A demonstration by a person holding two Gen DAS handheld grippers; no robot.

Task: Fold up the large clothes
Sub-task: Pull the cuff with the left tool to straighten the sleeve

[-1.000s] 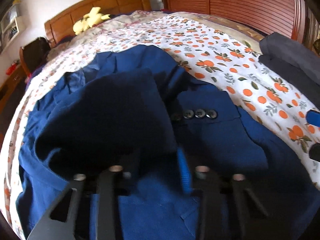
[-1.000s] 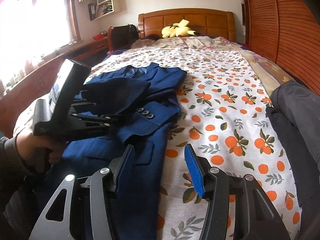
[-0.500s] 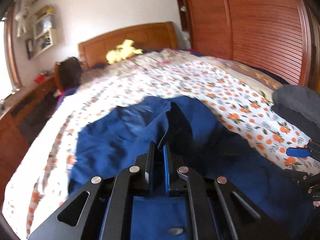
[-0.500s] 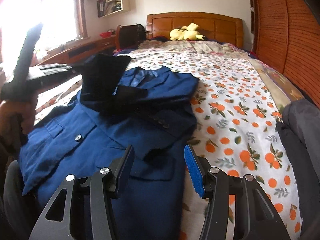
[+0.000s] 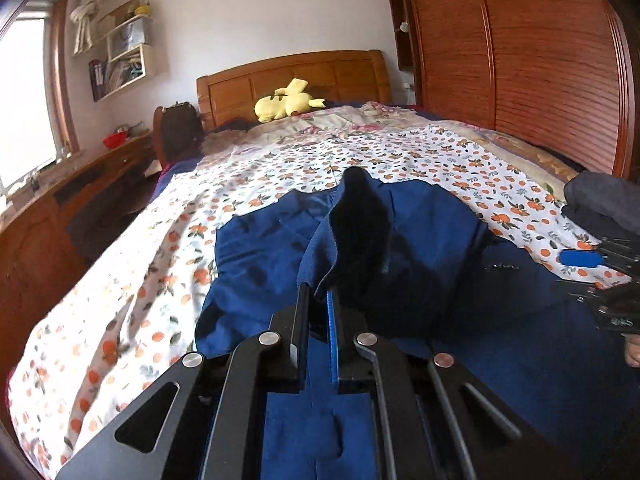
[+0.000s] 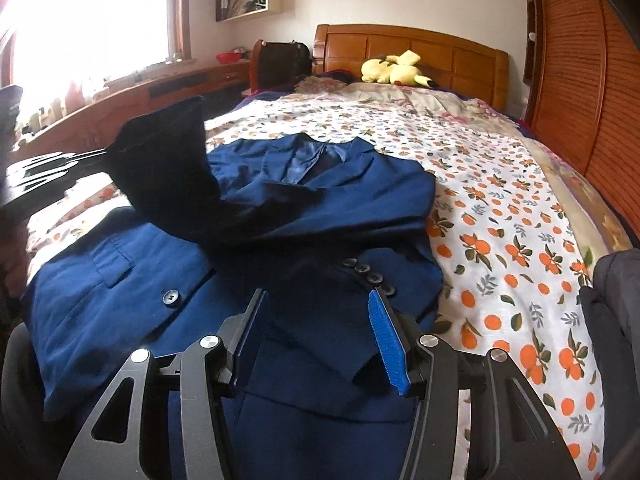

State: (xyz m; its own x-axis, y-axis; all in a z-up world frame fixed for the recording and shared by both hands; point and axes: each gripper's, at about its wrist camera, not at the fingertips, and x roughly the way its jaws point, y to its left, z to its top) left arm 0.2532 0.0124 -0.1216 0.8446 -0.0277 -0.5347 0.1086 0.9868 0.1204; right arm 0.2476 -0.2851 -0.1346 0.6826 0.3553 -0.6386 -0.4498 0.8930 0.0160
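Two left tongs (image 5: 318, 300) pinch smooth, seemingly woollen jacket (image 6: 328, 200).

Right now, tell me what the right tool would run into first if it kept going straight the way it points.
Most likely the blue jacket: the open right tool points down at its folded sleeve cuff with the buttons, which lies right ahead of the fingertips. Depth is hard to judge, but nothing else sits between them.

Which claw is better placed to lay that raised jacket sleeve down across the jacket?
Left. The left claw is already shut on the raised sleeve of the blue jacket. The right claw is open and holds nothing, hovering over the cuff buttons.
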